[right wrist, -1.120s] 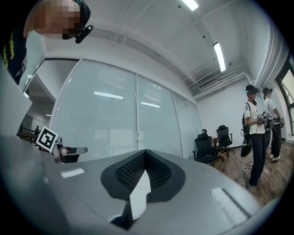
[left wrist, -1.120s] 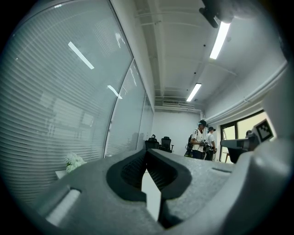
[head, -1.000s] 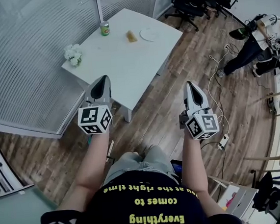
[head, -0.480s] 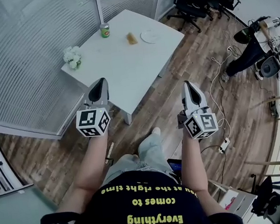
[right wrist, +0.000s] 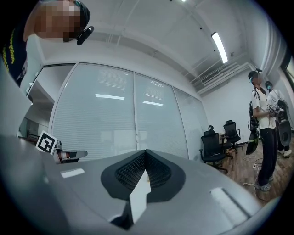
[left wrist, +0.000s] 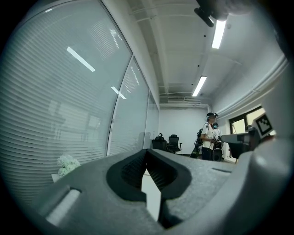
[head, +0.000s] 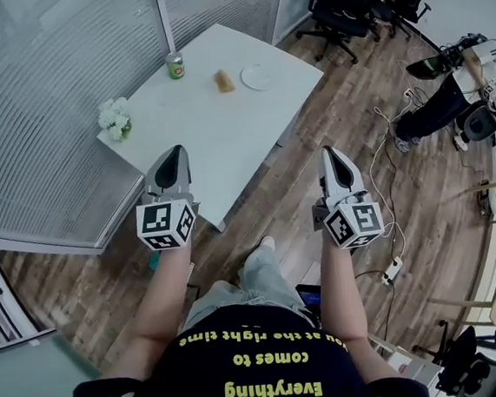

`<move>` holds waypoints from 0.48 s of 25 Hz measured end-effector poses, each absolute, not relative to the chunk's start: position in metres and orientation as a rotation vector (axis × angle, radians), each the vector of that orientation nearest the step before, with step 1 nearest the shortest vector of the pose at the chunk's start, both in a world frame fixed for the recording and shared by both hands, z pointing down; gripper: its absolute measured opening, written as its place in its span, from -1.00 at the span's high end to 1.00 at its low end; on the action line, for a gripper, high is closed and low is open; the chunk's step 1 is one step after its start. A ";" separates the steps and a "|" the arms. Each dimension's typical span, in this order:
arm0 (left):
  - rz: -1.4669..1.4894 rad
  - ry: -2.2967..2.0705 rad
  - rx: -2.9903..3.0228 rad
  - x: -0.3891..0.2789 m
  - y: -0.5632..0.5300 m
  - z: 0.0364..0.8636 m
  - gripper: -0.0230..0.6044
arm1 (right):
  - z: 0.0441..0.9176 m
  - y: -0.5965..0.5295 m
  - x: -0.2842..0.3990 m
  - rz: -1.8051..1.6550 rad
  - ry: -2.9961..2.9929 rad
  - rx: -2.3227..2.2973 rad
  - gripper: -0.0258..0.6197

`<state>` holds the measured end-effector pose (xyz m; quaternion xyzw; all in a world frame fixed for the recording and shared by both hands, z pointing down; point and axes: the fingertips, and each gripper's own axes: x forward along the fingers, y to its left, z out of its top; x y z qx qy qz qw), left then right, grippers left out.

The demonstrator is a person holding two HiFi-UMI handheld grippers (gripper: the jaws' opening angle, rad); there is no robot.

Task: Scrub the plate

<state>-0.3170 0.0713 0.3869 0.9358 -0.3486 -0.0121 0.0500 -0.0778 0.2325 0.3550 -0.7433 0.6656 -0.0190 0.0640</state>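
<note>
The small round white plate [head: 255, 77] lies near the far edge of the white surface [head: 215, 127], just beside a tan sponge [head: 224, 81]. A green can [head: 175, 66] and a bunch of white flowers [head: 114, 117] stand further left. I hold my left gripper [head: 172, 157] and right gripper [head: 336, 160] level, jaws pressed together on nothing, well short of the plate.

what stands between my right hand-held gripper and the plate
Nothing visible. Only floor and bare table lie between the right hand-held gripper and the plate; the sponge sits beside the plate, off that line.
</note>
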 end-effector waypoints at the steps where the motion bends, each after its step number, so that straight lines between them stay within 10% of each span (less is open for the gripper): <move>1: -0.036 -1.065 2.848 -0.310 0.068 0.386 0.92 | 0.355 0.228 -0.070 -0.062 2.014 -2.238 0.91; 12: -0.055 -1.217 2.795 -0.250 0.024 0.381 0.92 | 0.350 0.170 0.010 -0.066 2.095 -2.153 0.91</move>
